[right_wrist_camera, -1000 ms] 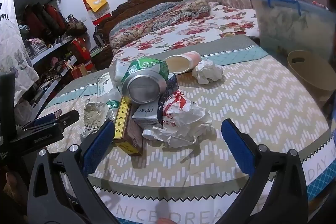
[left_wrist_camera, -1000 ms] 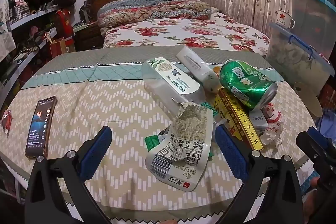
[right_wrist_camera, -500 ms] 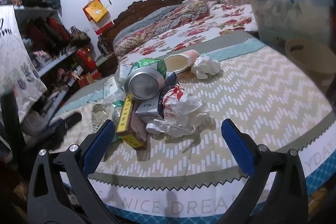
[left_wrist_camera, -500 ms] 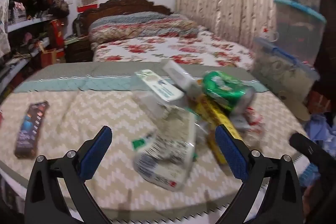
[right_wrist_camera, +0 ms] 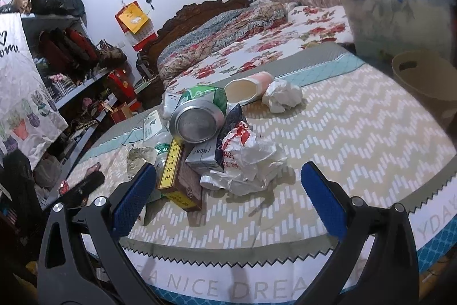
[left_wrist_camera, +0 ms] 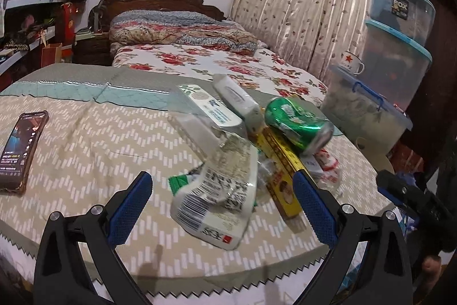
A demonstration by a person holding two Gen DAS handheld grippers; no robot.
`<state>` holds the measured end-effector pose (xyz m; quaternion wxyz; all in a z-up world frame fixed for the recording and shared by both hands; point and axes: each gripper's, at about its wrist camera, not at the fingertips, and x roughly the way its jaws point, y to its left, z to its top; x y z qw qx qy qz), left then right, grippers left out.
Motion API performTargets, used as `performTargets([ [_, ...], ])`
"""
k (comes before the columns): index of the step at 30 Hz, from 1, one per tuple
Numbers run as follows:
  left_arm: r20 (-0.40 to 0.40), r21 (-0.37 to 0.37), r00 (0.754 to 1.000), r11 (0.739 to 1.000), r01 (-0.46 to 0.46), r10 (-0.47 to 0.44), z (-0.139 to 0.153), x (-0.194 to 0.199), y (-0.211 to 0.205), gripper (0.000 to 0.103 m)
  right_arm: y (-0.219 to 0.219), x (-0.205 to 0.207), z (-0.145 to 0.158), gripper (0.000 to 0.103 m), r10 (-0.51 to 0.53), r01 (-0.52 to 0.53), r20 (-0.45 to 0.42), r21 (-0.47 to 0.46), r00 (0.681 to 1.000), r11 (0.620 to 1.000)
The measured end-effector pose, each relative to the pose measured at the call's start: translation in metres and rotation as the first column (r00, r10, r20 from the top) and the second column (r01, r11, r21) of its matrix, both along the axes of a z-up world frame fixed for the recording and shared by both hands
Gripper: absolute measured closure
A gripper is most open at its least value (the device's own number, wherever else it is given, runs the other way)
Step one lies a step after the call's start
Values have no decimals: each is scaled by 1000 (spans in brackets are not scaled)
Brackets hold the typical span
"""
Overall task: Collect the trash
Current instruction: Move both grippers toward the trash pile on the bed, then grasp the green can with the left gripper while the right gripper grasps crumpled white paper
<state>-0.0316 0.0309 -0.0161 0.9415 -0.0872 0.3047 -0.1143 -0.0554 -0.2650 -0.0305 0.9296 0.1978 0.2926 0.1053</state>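
My left gripper [left_wrist_camera: 222, 200] hangs low over the near edge of the table [left_wrist_camera: 85, 145], jaws wide, nothing in them; the torn wrapper [left_wrist_camera: 217, 190] lies between the blue pads but I see no contact. My right gripper [right_wrist_camera: 228, 199] also has jaws wide and empty, with the crumpled bag [right_wrist_camera: 248, 159] just ahead of it. The trash sits in one heap mid-table: green can [left_wrist_camera: 297, 122] on its side on top of the yellow box [left_wrist_camera: 281, 173], clear bottle [left_wrist_camera: 205, 119] behind the wrapper, a white tube [left_wrist_camera: 238, 99] leaning against the can. In the right view the can's base faces me, a grey carton [right_wrist_camera: 205, 155] is wedged under it, and a pink cup [right_wrist_camera: 247, 87] lies tipped beside a paper ball [right_wrist_camera: 282, 96], apart from the heap. The box is half hidden by the can and carton; its print is too small to read. A green scrap [left_wrist_camera: 182, 180] pokes out from under the wrapper, the rest covered. A phone [left_wrist_camera: 21, 149] lies well apart at the left, cut off by the frame. A beige bin [right_wrist_camera: 422, 79] shows past the table's far right edge, partly cut off. The other gripper [left_wrist_camera: 411, 193] appears dark and blurred at the right rim.
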Motion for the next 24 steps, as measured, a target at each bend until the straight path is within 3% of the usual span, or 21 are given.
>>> performTargets([
  [3, -18, 3, 1000, 1000, 4, -4, 0, 7, 5, 10, 7, 2, 1, 7, 30, -30, 5, -35, 1000, 999],
  [10, -102, -1, 994, 999, 43, -43, -13, 35, 0, 24, 28, 10, -1, 38, 125, -126, -12, -110, 992, 986],
  [13, -110, -11, 993, 999, 50, -51, -14, 42, -1, 27, 26, 15, -2, 43, 132, -134, -20, -107, 991, 985],
  [18, -99, -32, 992, 997, 75, -77, -3, 52, -8, 28, 7, 37, 3, 41, 120, -121, -26, -9, 992, 993],
  [21, -81, -62, 985, 987, 145, -150, 16, 65, -21, 28, -10, 58, 6, 41, 119, -115, -35, 101, 992, 988],
  [24, -95, -126, 969, 968, 215, -228, 28, 84, -35, 34, -26, 83, 10, 41, 142, -129, -46, 221, 989, 967],
])
